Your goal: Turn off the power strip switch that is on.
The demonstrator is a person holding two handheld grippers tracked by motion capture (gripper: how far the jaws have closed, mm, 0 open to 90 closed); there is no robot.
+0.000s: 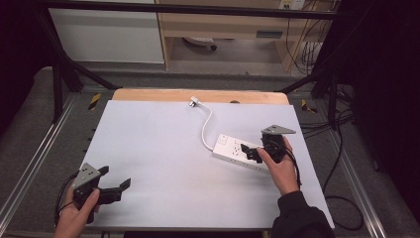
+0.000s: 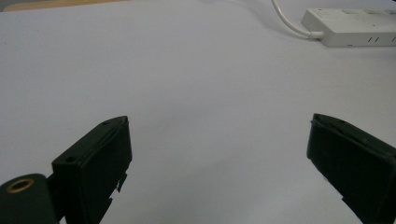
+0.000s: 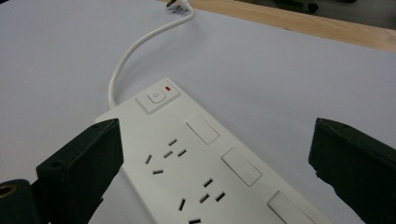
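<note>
- The right claw (image 1: 250, 150) hangs over the power strip (image 1: 236, 149) with its jaws spread wide and nothing pinched between them. In the right gripper view the strip (image 3: 205, 163) lies between and below the two black jaws, not touched by either.
- The power strip sits on the right half of the surface (image 1: 163, 163), lying at a slant. Its white cord (image 1: 206, 125) curves toward the far edge and ends in a loose plug (image 1: 194, 103).
- Likely trouble: if the claw closes from here, a jaw could land on the switch (image 3: 157, 97) near the cord end and toggle it, or slip off the smooth top.
- The strip is light and the sheet under it looks slick, so a sideways nudge could slide or spin it; the stiff cord may drag the plug along.
- The left claw (image 1: 115, 183) rests near the front left corner, released and empty, well apart from the strip, so it gives no bracing.
- Materials: glossy hard white plastic body, flat and long with rounded edges, rows of socket slots and raised rectangular buttons, a small red mark by the switch; rubbery round cord; matte pale sheet over a wooden board; blocky matte black jaws.
</note>
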